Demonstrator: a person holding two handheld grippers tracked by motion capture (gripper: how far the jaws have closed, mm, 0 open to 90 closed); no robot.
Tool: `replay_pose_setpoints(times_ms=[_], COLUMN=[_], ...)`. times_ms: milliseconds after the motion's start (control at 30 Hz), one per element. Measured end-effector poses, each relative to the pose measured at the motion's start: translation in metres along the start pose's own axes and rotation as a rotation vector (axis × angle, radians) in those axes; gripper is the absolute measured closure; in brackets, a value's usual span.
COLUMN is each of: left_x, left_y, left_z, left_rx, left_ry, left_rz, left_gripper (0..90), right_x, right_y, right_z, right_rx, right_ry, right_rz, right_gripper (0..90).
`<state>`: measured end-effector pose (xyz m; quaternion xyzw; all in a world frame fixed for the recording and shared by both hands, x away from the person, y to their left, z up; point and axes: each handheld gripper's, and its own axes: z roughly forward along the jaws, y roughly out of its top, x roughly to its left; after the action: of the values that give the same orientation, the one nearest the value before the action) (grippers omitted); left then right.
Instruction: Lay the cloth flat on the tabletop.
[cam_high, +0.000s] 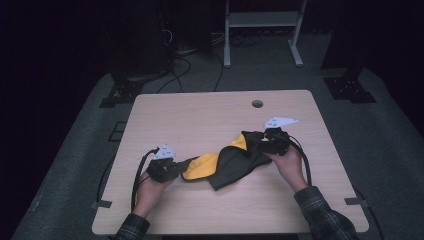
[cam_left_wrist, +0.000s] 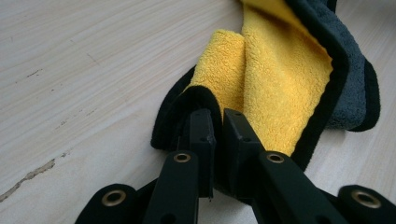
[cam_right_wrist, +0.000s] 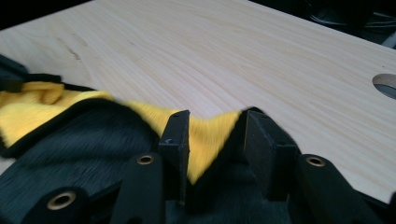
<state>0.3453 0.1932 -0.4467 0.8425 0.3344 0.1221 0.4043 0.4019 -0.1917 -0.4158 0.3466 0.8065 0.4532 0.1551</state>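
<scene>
A cloth (cam_high: 235, 162), yellow on one side and dark grey on the other with black edging, lies crumpled on the wooden table (cam_high: 200, 112). My left gripper (cam_high: 179, 168) is at the cloth's left end. In the left gripper view the cloth (cam_left_wrist: 275, 79) shows its yellow face, and the left gripper (cam_left_wrist: 217, 116) is shut on the folded black edge. My right gripper (cam_high: 253, 143) is at the cloth's upper right corner. In the right gripper view its jaws (cam_right_wrist: 217, 119) stand apart, with a yellow corner of the cloth (cam_right_wrist: 70, 140) lying loose between them.
A round hole (cam_high: 257, 104) is in the table near its far edge, also seen as the hole (cam_right_wrist: 385, 84) at the right. A white metal frame (cam_high: 262, 30) and cables stand on the floor beyond the table. Bare wood surrounds the cloth.
</scene>
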Motion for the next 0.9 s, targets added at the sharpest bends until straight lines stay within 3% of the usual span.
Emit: replay_pose_setpoints(times_ms=[133, 467, 567, 633, 733, 900], left_x=[0.0, 0.002, 0.003, 0.003, 0.007, 0.011], left_y=[0.001, 0.0, 0.0, -0.001, 0.0, 0.007], left_z=[0.0, 0.001, 0.001, 0.0, 0.001, 0.007], left_rx=[0.002, -0.007, -0.009, -0.016, -0.024, -0.042], left_ry=[0.003, 0.003, 0.012, 0.021, 0.041, 0.034], left_rz=[0.005, 0.002, -0.003, -0.008, -0.01, -0.015], left_gripper=[82.2, 81.9, 76.5, 72.7, 62.0, 53.3], right_x=[-0.001, 0.002, 0.001, 0.0, -0.002, -0.001], right_y=[-0.014, -0.018, -0.021, -0.024, -0.025, -0.024], right_z=[-0.003, 0.035, 0.046, 0.049, 0.05, 0.046], right_rx=[0.041, 0.104, 0.12, 0.144, 0.153, 0.156], right_ry=[0.015, 0.033, 0.036, 0.044, 0.054, 0.058], right_rz=[-0.007, -0.03, -0.028, -0.019, -0.024, -0.034], right_gripper=[51.3, 46.2, 53.5, 63.6, 74.1, 77.8])
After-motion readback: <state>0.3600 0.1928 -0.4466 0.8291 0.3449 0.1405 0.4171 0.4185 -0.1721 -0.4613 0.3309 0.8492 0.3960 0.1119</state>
